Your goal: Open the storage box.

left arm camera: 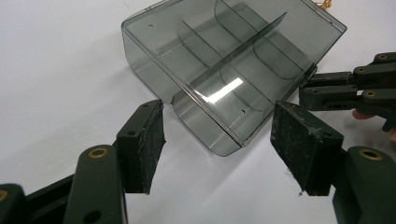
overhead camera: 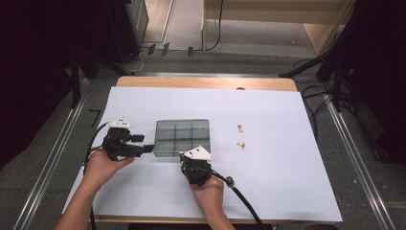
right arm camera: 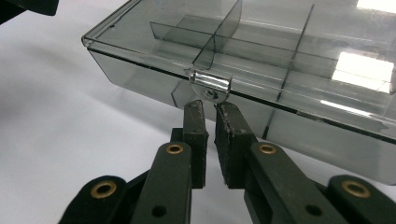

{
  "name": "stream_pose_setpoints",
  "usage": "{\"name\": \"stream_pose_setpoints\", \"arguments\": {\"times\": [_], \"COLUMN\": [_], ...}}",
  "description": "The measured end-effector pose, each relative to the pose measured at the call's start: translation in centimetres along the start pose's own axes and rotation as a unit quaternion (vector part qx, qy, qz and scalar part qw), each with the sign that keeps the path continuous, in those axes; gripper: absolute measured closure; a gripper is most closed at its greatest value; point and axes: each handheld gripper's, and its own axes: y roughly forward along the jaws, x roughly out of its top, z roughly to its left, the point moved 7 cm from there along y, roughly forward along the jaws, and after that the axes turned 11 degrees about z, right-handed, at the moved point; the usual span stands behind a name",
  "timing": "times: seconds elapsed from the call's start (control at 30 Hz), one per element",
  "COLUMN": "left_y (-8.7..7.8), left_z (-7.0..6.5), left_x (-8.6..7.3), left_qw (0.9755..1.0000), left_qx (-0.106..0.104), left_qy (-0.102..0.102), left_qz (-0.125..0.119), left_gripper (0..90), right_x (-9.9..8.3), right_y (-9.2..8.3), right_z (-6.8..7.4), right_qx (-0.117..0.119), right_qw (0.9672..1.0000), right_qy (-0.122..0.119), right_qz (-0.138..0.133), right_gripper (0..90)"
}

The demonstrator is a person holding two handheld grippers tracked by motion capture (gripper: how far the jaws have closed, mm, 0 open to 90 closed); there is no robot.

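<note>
Looking down at the white sheet (overhead camera: 268,191) covering the table, I've got the smoky clear divider box (overhead camera: 182,137) sitting just left of centre, lid closed, and every compartment I can see through it looks bare. My left gripper (left arm camera: 219,135) sits at the box's left end, jaws about half open around a corner, pads not touching. My right gripper (right arm camera: 211,108) is pinched shut with its tips right under the front latch tab (right arm camera: 211,84). Two tiny gold bits (overhead camera: 241,135) lie off to the right.
</note>
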Motion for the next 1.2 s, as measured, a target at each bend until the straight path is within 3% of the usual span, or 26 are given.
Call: {"name": "stream_pose_setpoints", "arguments": {"times": [0.6,1.2], "left_y": [-0.6,-0.2], "left_z": [-0.6,-1.5], "left_x": [0.3,0.2], "left_qw": [0.9999,0.9996], "left_qx": [-0.001,-0.005], "left_qy": [0.007,0.028], "left_qz": [-0.009,0.0], "left_gripper": [36.3,35.2], "right_x": [0.6,3.0], "right_y": [-0.7,-2.2], "right_z": [0.2,0.0], "right_qx": [0.0,0.006], "right_qw": [0.9999,0.9993], "right_qy": [-0.004,-0.037], "right_qz": [-0.012,0.005], "right_gripper": [82.8,79.8]}}
